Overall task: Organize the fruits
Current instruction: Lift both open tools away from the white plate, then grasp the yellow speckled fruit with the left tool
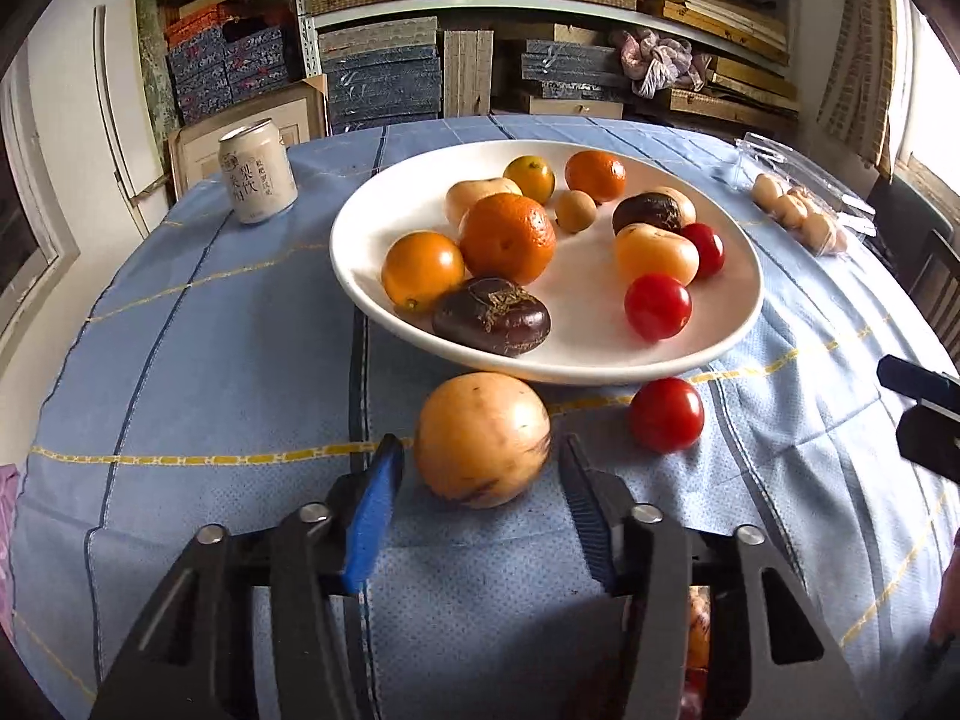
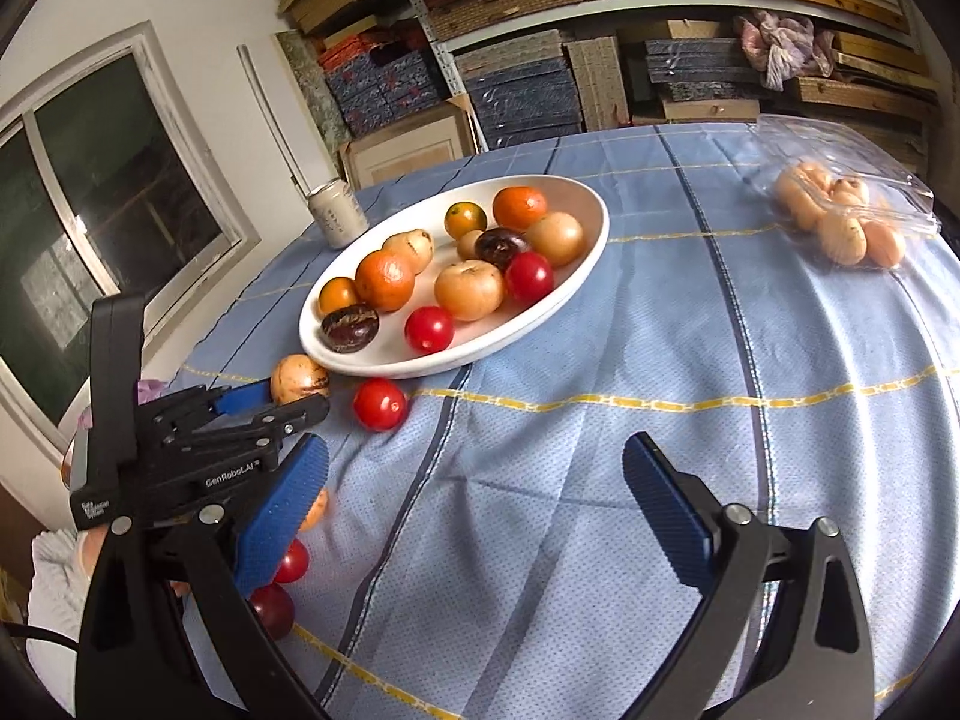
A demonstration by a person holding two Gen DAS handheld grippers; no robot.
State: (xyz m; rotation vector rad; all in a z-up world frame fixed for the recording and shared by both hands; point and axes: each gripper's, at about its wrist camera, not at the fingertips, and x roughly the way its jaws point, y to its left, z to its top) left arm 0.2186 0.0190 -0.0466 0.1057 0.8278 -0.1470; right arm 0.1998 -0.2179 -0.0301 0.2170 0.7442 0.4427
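Shelves of boxes behind; blue cloth covers counter (image 1: 210,360). Your left tongs (image 1: 480,468): apart, straddling tan fruit (image 1: 482,439) just before plate (image 1: 360,276). Fruit likely firm, smooth, prone to rolling; grip across widest middle. Your right tongs (image 2: 474,480): apart, empty. Tomato (image 1: 666,414) beside plate.

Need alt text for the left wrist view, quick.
The left hand-held gripper brackets a tan fruit on the blue tablecloth, jaws open. Beyond sit a red tomato and a white plate of mixed fruit.
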